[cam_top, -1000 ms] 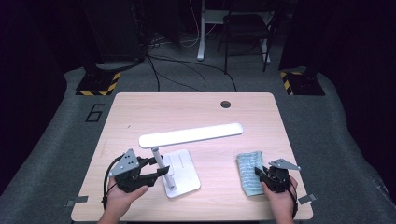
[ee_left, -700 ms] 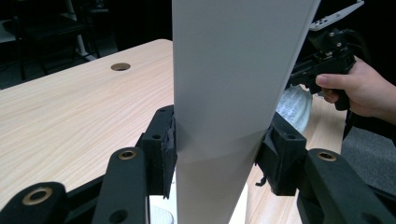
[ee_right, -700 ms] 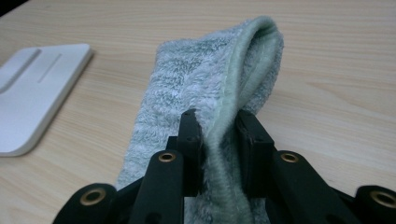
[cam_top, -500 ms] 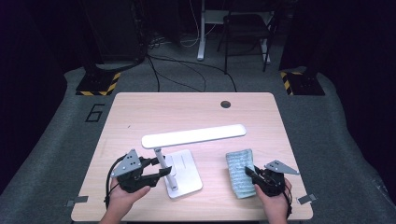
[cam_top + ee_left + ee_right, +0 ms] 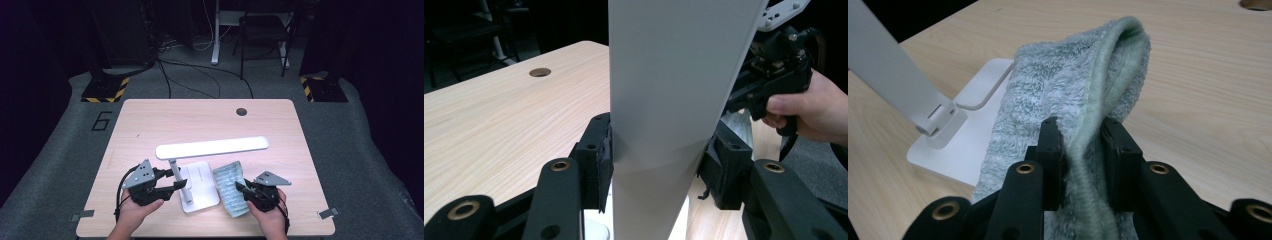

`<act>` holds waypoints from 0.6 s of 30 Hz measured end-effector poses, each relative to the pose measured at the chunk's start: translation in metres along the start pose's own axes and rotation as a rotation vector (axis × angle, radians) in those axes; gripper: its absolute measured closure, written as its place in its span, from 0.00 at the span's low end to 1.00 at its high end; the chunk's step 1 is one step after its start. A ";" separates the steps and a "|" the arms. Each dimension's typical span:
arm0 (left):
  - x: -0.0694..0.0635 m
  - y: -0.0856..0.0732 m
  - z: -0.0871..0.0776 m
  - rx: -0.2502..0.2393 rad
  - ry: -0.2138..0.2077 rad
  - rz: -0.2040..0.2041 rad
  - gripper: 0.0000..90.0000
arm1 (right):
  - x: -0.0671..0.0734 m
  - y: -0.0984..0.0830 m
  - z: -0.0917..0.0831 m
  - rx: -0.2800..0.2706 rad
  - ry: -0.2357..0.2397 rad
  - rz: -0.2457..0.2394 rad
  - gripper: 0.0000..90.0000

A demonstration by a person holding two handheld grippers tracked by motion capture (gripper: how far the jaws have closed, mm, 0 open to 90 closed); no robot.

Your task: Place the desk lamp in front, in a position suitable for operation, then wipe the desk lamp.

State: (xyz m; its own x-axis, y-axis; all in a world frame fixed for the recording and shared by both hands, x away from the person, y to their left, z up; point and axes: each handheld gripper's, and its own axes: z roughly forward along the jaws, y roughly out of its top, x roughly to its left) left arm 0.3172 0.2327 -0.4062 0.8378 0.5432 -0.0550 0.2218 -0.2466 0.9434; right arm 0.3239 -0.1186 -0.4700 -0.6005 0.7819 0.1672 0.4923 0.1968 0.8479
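White desk lamp with flat base and long bar head, standing near front edge of light wooden table; upright arm clamped by left gripper. Pale green terry cloth just right of base, pinched by nearly closed right gripper.

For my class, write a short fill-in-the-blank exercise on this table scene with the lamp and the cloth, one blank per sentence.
1. The left gripper has its jaws shut on the white ____ of the lamp.
2. The right gripper pinches a folded, pale green ____.
3. The cloth lies partly over the lamp's flat ____.
4. Near the table's far edge there is a round ____.

Missing words: stem; cloth; base; hole
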 end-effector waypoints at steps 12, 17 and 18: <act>-0.001 0.000 0.001 -0.001 -0.004 -0.011 0.57 | 0.028 0.012 0.024 0.012 0.064 -0.020 0.80; 0.002 0.001 0.001 0.003 -0.025 -0.008 0.57 | 0.033 0.014 0.041 0.026 0.058 -0.007 0.80; 0.002 0.001 0.002 0.004 -0.028 -0.005 0.57 | 0.034 0.013 0.044 0.036 0.049 -0.008 0.80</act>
State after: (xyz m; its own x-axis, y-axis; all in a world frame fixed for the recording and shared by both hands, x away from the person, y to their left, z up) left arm 0.3198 0.2319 -0.4058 0.8501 0.5220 -0.0690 0.2282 -0.2472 0.9417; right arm 0.3377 -0.0631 -0.4750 -0.6344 0.7504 0.1855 0.5091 0.2251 0.8308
